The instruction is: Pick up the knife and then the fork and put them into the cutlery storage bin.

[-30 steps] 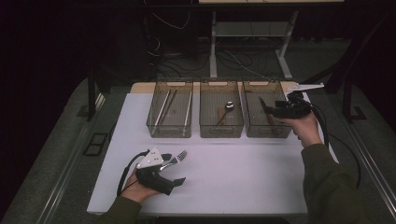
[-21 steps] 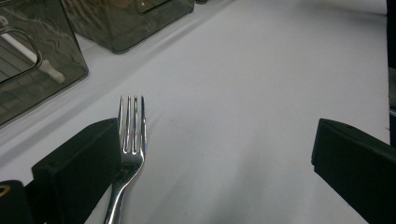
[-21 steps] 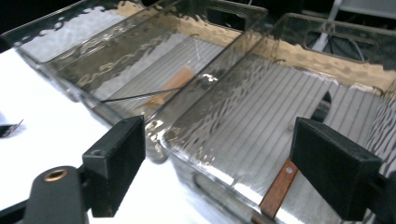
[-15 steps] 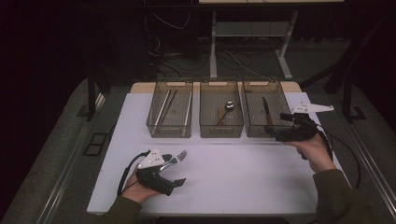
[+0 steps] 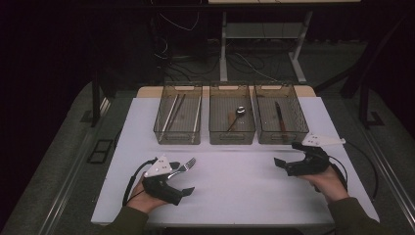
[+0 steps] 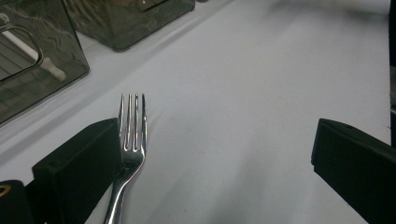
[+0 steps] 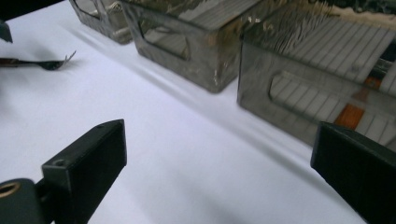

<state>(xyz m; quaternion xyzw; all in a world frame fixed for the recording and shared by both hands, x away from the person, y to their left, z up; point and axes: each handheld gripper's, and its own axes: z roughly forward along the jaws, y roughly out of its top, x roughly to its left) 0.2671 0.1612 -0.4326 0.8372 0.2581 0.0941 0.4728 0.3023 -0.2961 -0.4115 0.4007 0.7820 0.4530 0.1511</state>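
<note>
Moved since the earlier frames: right gripper (image 5: 288, 156), drawn back from over the right-hand bin (image 5: 280, 115) to low over the white table top (image 5: 235, 181), its jaws having just been opening, nothing between them. Left gripper (image 5: 188, 176) unchanged in place.

Pose, left: hand (image 5: 147, 198) at the near left of the table, forearm entering from the bottom edge, jaws spread wide and pointing right and slightly away. Fork (image 5: 183, 167) lies flat beside the farther jaw; in the left gripper view the fork (image 6: 130, 140) sits just against the inner face of the left jaw, tines forward, the other jaw well apart from it. Not clamped.

Pose, right: hand (image 5: 329, 180) at the near right, jaws released, pointing left.

Hard to make out: fork handle cut off at the lower edge of the left gripper view; bin contents dim, a spoon (image 5: 236, 115) in the middle bin (image 5: 231, 117) discernible.

Open room: bare white surface between the grippers; three bins line the far side.
</note>
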